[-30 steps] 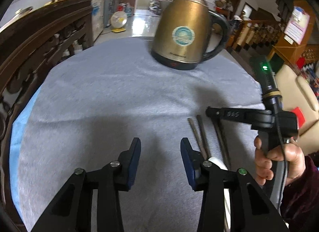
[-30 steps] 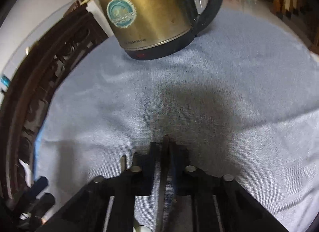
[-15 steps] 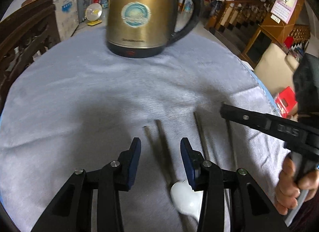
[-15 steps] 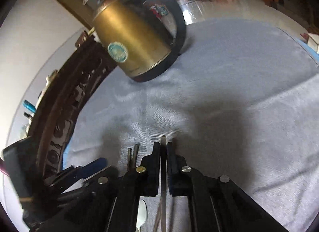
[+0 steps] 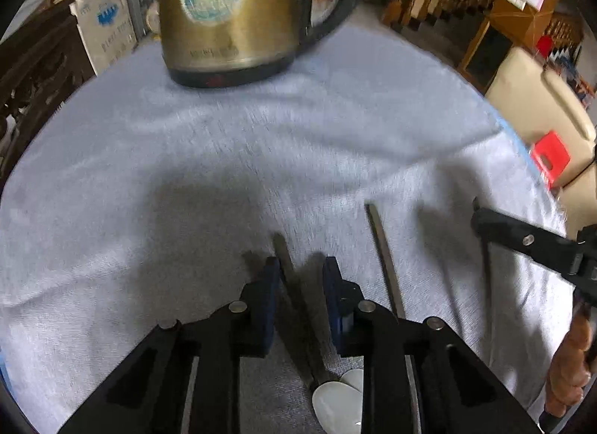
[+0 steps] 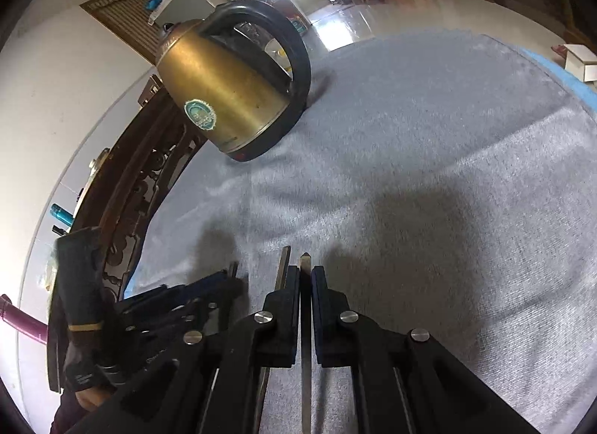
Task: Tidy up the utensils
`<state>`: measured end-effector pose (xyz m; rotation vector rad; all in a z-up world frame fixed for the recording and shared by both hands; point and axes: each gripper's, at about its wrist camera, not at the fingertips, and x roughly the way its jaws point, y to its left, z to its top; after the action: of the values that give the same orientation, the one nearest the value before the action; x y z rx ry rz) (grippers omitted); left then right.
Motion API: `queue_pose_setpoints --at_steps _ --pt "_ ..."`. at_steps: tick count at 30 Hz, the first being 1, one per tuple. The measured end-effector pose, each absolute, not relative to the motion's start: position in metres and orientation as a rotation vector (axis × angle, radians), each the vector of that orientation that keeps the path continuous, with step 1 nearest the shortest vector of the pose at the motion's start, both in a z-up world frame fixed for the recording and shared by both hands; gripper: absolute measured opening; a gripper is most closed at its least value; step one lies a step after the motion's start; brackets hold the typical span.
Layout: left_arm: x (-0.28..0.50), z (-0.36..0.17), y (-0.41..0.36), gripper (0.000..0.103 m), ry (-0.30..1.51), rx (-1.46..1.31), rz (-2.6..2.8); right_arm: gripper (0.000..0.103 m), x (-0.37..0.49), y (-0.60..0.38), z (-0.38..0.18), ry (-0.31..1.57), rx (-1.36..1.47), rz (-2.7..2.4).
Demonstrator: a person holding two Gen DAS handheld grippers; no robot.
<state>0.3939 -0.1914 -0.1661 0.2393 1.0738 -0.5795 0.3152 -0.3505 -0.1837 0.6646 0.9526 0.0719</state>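
Note:
Several long dark utensil handles lie side by side on the grey cloth (image 5: 186,180). My left gripper (image 5: 301,285) is open, its jaws narrowed around one dark handle (image 5: 287,270) whose white spoon bowl (image 5: 337,402) shows below. A second handle (image 5: 384,262) lies to its right. My right gripper (image 6: 305,281) is shut on a thin pointed metal utensil (image 6: 304,262), with another handle (image 6: 283,266) just left of it. The right gripper (image 5: 481,225) also shows at the right edge of the left wrist view.
A gold electric kettle (image 5: 227,12) with a black handle stands at the far side of the cloth; it also shows in the right wrist view (image 6: 231,94). A carved dark wooden chair back (image 6: 149,180) borders the table's left. A beige sofa (image 5: 537,98) sits beyond the right edge.
My left gripper has moved right and forward over the utensils, and its jaws have narrowed around a spoon handle. My right gripper stays shut on its utensil and has tilted up.

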Motion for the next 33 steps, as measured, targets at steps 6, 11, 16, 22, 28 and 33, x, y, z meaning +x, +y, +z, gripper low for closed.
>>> queue_pose_setpoints --at_steps 6,11,16,22,28,33 --pt "0.399 -0.166 -0.19 0.015 1.081 0.225 -0.581 0.007 0.312 -0.346 -0.185 0.961 0.655 0.084" --pt "0.399 -0.165 -0.18 0.007 1.074 0.195 -0.557 0.007 0.312 -0.343 -0.181 0.956 0.651 0.089" --pt "0.384 -0.135 -0.167 0.005 0.979 0.161 -0.565 0.007 0.303 -0.34 -0.161 0.913 0.635 0.091" --pt "0.36 -0.084 -0.136 0.005 0.866 0.104 -0.553 0.007 0.275 -0.339 -0.129 0.833 0.626 0.079" --pt "0.33 -0.041 -0.089 0.005 0.756 0.061 -0.484 0.007 0.227 -0.336 -0.099 0.748 0.582 0.019" --pt "0.311 -0.017 -0.051 0.005 0.695 0.011 -0.409 0.007 0.185 -0.334 -0.079 0.67 0.556 -0.043"
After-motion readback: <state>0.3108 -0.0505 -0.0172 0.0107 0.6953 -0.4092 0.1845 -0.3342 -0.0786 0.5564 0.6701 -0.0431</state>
